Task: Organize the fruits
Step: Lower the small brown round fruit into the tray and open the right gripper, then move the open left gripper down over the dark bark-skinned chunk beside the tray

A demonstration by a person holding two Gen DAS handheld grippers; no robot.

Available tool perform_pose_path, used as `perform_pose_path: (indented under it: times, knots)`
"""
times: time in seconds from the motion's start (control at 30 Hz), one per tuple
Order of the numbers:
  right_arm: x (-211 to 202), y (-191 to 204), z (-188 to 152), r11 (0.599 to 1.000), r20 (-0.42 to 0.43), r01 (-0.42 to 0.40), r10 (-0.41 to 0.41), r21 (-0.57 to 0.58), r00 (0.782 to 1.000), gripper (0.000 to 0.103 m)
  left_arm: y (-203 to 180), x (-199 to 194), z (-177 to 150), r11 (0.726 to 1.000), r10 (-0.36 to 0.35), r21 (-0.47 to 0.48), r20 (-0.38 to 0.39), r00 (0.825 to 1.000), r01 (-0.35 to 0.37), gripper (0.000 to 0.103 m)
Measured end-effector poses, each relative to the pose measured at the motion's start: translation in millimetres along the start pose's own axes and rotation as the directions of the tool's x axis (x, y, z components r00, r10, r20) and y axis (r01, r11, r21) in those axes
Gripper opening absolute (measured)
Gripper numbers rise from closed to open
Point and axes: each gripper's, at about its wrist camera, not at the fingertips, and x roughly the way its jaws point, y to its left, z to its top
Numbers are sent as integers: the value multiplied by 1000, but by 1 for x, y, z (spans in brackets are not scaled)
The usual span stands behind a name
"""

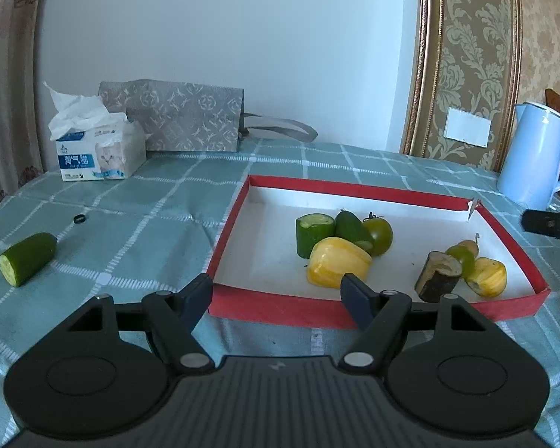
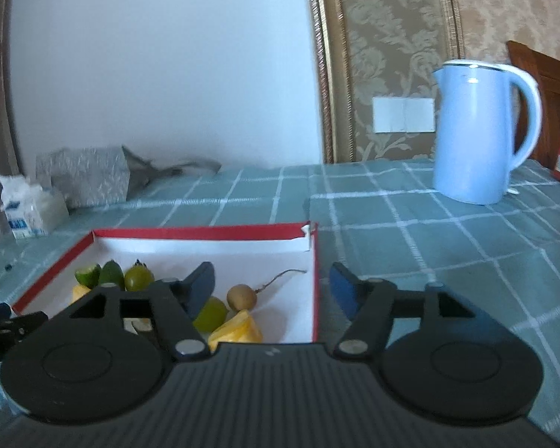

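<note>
Both the left gripper (image 1: 276,291) and right gripper (image 2: 272,285) are hanging open and empty at six o'clock of the red tray (image 1: 280,311); a cucumber piece (image 1: 28,257) is lying at nine o'clock.

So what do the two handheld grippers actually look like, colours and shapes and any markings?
Both look alike. The left gripper and right gripper each have a matte black body with a ribbed grey centre panel bearing a small pale mark, two round black housings at the sides, black linkage arms with silver pivot pins, and two dark blue fingers. No cables, hands or sleeves show.
</note>
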Motion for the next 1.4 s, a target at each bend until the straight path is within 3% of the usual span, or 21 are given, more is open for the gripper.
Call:
perform_pose_path:
  times: [0.07, 0.37, 1.4]
  knots:
    - [-11, -3, -4, 1000, 25, 9, -9, 2, 1000, 76, 0, 0, -1, 1000, 3, 6, -1, 1000, -3, 75]
    - [-45, -4, -27, 999, 68, 39, -37, -35, 997, 76, 0, -6, -4, 1000, 5, 1, 4, 1000, -5, 75]
    - [-51, 2, -41, 997, 47, 41, -38, -67, 998, 92, -4, -2, -7, 1000, 12, 26, -17, 1000, -12, 76]
